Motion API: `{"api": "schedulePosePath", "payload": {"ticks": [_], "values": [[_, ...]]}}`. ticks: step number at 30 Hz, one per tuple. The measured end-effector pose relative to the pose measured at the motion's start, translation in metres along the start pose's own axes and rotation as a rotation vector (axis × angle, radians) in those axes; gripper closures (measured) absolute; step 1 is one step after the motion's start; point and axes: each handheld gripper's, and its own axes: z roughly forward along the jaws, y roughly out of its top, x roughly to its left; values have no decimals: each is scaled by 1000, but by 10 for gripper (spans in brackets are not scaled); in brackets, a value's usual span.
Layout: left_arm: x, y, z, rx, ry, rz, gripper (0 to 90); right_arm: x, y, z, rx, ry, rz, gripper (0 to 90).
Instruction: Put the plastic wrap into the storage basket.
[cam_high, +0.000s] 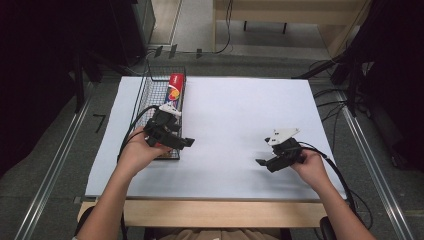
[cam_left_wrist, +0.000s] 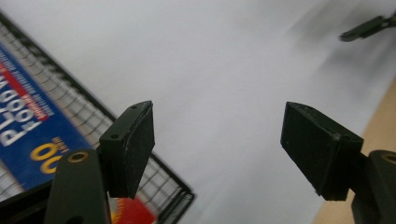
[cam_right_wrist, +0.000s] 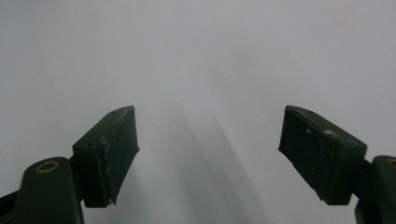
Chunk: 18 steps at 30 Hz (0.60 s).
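One box (cam_high: 174, 90) lies behind left gripper (cam_high: 186, 143).

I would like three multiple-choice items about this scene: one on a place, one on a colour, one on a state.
1. Where does the box lie?
A. in the wire basket
B. on the bare table
C. in the right gripper

2. What colour is the table cover?
A. green
B. white
C. black

3. How is the left gripper?
A. shut on the box
B. shut, empty
C. open, empty

Answers: 1 A, mesh surrounds the box; 2 B, the sheet looks white; 3 C, jaws stand apart with nothing between.
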Motion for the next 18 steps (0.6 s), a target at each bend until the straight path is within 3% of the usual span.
{"api": "schedulePosePath", "payload": {"ticks": [3, 6, 10, 18], "values": [[-9, -2, 4, 6, -1, 23, 267, 1, 0, 0, 1, 3, 3, 200], [-18, -5, 9, -4, -29, 45, 267, 1, 0, 0, -2, 15, -7, 200], [-29, -8, 17, -2, -32, 97, 267, 2, 0, 0, 1, 22, -7, 201], [-42, -15, 30, -18, -67, 135, 266, 3, 0, 0, 3, 48, 1, 200]]}}
